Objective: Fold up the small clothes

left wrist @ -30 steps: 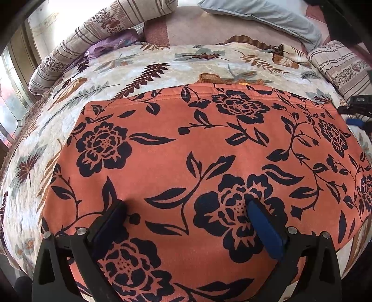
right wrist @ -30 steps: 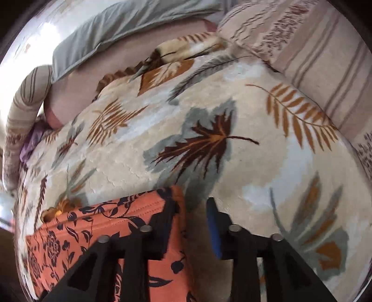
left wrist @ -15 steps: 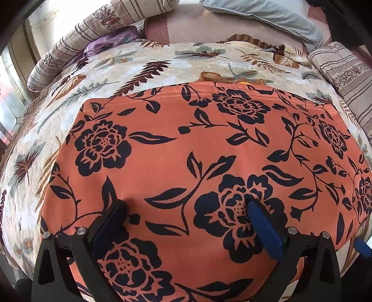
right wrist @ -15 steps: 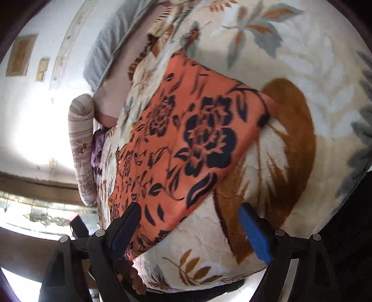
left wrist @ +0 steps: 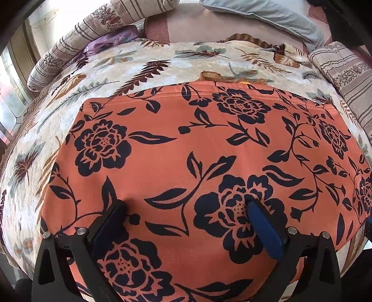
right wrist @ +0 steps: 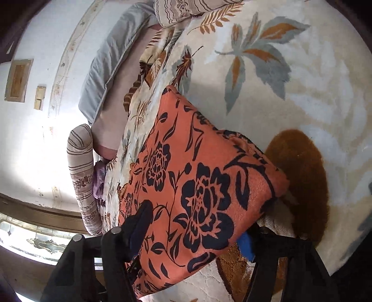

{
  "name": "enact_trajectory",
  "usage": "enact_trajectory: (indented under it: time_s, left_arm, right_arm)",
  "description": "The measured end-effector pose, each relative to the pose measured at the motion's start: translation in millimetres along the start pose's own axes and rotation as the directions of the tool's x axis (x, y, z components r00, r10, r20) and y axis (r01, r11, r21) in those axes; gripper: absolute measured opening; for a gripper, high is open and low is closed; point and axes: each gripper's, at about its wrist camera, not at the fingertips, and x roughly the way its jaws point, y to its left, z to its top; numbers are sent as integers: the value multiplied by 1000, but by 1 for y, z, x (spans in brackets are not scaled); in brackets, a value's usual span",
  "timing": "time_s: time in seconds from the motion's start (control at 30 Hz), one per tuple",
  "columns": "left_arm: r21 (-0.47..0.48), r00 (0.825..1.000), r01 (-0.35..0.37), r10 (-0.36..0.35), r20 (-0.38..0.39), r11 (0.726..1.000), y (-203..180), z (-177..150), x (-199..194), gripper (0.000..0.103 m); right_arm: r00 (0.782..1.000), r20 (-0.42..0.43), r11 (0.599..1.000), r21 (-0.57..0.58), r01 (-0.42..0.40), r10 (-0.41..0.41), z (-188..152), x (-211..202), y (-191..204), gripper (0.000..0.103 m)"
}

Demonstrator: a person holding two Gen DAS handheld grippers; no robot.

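Note:
An orange garment with dark navy flowers [left wrist: 186, 151] lies spread flat on a leaf-patterned blanket [left wrist: 144, 62]. My left gripper [left wrist: 186, 209] is open, its fingers resting on the near part of the cloth. In the right wrist view the same garment [right wrist: 197, 185] shows from its side edge. My right gripper [right wrist: 195, 223] is open and straddles the garment's near edge, one finger over the cloth and the blue-padded finger [right wrist: 246, 244] below it. The jaws have not closed on the fabric.
Striped bolster pillows [left wrist: 93, 30] and a grey pillow [left wrist: 267, 16] line the far side of the bed. A purple cloth [left wrist: 109, 39] lies by the left bolster. A wall and window [right wrist: 34, 130] are beyond the bed's edge.
My right gripper left the garment's far corner, opened wide, swung round to its side edge and moved in around it. My left gripper stayed open in place.

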Motion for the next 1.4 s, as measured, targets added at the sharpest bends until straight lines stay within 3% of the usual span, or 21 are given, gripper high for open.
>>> enact_trajectory:
  time_s: [0.3,0.43,0.47,0.53,0.57,0.7,0.77,0.9,0.93,0.97,1.0,1.17,1.3,1.33,1.4]
  left_arm:
    - [-33,1000,-2,1,-27,999,2,5,-8,103]
    - [-11,1000,-23,23,10,1000,-5,-1,-11,103]
    - [3,1000,-29,29,0,1000,-7,-5,-3,103]
    - [-1,1000,-22,22,16,1000,-6,-5,-3,103]
    - [0,1000,-21,21,4,1000,-5,-3,-3,103]
    - [-18,1000,-11,11,-9,1000,1,4,-16,103]
    - [-21,1000,-4,4,-7,1000,3,1,-15,103]
    - [-11,1000,3,-3,1,1000,3,-3,-4,103]
    - [-14,1000,2,-2,-4,1000,3,-2,-4,103]
    - [-14,1000,4,-4,-7,1000,3,-1,-4,103]
    - [-14,1000,6,-6,-6,1000,3,-1,-3,103]
    - [-19,1000,27,-27,-5,999,7,0,-11,103]
    - [-56,997,5,-1,83,998,19,-2,-24,103]
    - [-29,1000,-8,9,13,1000,16,-5,-6,103]
    - [31,999,-9,8,45,999,12,-8,0,103]
  right_arm:
    - [999,25,999,-14,-37,38,3,1,-8,70]
    - [999,16,999,-41,-32,33,5,0,-6,69]
    - [1000,16,998,-58,-15,16,4,1,-4,66]
    - [999,14,993,-106,46,-45,4,4,3,42]
    - [998,8,992,-110,59,-59,4,5,3,35]
    - [999,2,997,-66,36,-36,5,4,0,39]
    - [999,19,998,-55,35,-34,7,2,1,64]
    - [999,19,996,-77,40,-39,9,8,7,66]
    - [998,16,994,-96,60,-58,9,9,10,60]
    - [996,14,990,-108,87,-86,10,11,12,42]
    - [994,8,987,-113,112,-111,11,13,12,33]
    - [985,11,972,-160,172,-172,11,16,18,25]
    - [975,27,949,-226,219,-219,11,15,32,21]
    - [973,32,943,-239,230,-230,10,15,35,21]
    - [968,39,932,-261,251,-250,9,15,41,20]
